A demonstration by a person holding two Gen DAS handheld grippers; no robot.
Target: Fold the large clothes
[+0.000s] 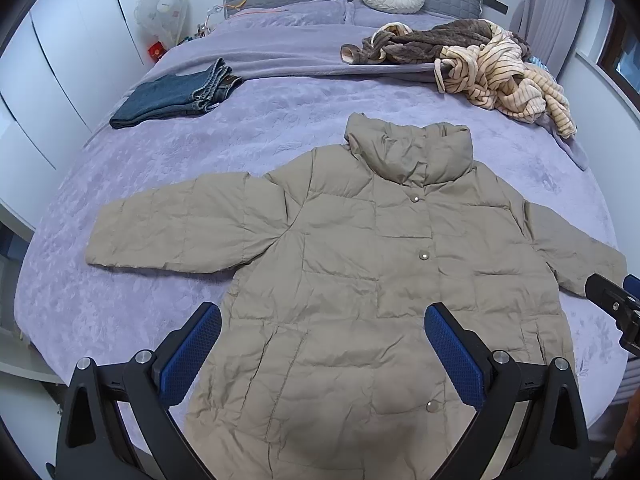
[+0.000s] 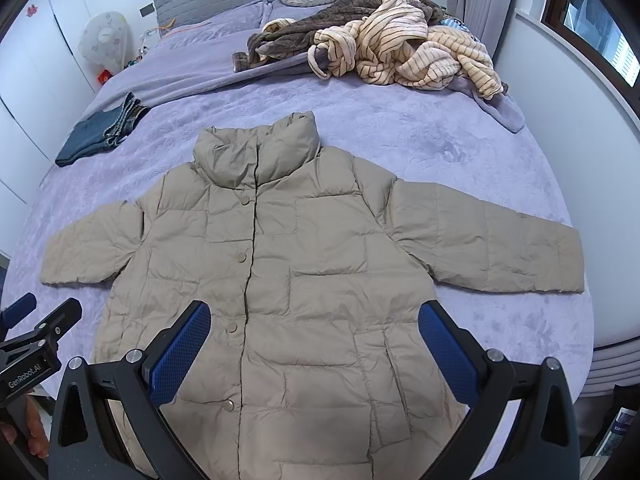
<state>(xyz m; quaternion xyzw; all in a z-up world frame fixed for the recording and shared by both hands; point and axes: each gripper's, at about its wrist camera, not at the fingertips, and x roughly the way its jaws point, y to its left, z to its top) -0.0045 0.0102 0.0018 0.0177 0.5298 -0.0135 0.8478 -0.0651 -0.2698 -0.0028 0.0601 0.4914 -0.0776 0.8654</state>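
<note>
Both claws, left gripper [image 1: 322,354] and right gripper [image 2: 314,354], gape empty above the puffer jacket [image 1: 360,280] (flat, snapped shut); slippery quilted shell may slide from a shallow pinch

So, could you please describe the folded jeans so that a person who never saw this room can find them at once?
Start from the big bed with the lilac cover. A beige puffer jacket lies spread in the middle; look past its sleeve towards the wardrobe side of the bed. There lie the jeans, the only dark blue denim and the only neatly folded piece, unlike the crumpled striped and brown heap on the opposite side.
</note>
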